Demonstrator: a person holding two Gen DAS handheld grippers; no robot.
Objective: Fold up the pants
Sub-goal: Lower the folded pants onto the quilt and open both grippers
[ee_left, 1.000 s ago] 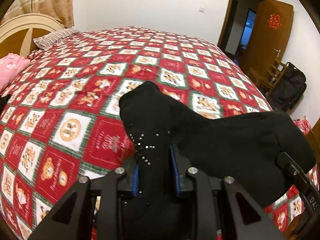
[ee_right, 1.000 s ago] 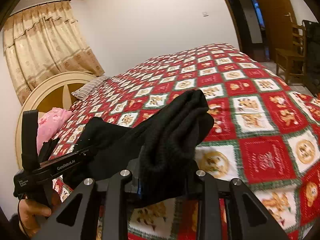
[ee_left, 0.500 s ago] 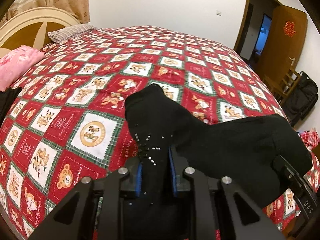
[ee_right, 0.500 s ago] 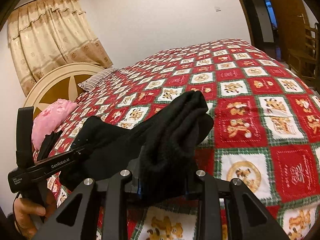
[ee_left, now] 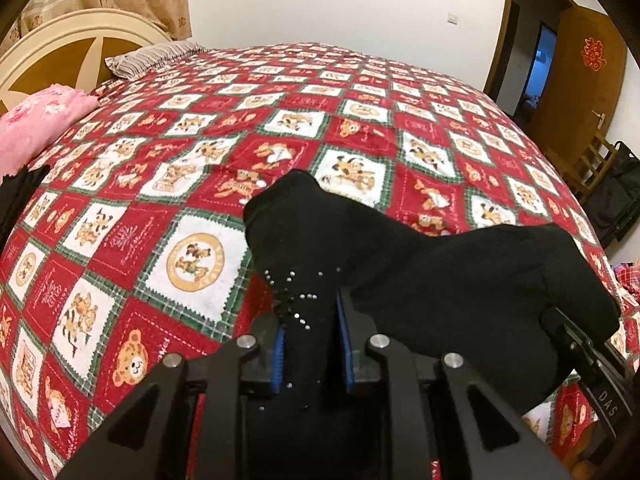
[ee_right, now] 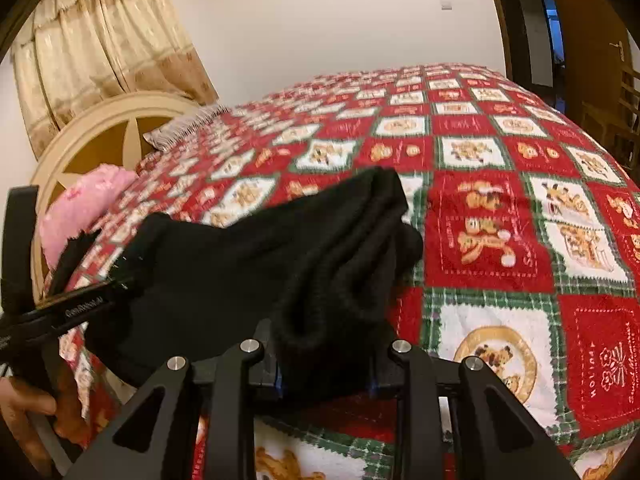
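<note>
The black pants [ee_left: 420,272] hang between both grippers above the red patchwork bedspread [ee_left: 192,184]. My left gripper [ee_left: 310,344] is shut on one end, where small silver studs dot the cloth. My right gripper [ee_right: 326,376] is shut on a bunched ribbed end of the pants [ee_right: 256,272]. The right gripper's body shows at the lower right of the left wrist view [ee_left: 592,368]. The left gripper and the hand holding it show at the left of the right wrist view [ee_right: 52,312].
A pink blanket [ee_left: 36,120] and a striped pillow [ee_left: 152,58] lie by the cream headboard [ee_left: 72,48]. Another dark garment [ee_left: 16,196] lies at the bed's left edge. A wooden chair [ee_left: 592,164], a black bag [ee_left: 616,196] and an open door [ee_left: 580,72] are at the right.
Both grippers have carried the pants forward over the bed toward the headboard side; the bedspread now looks nearer. Both grips are unchanged.
</note>
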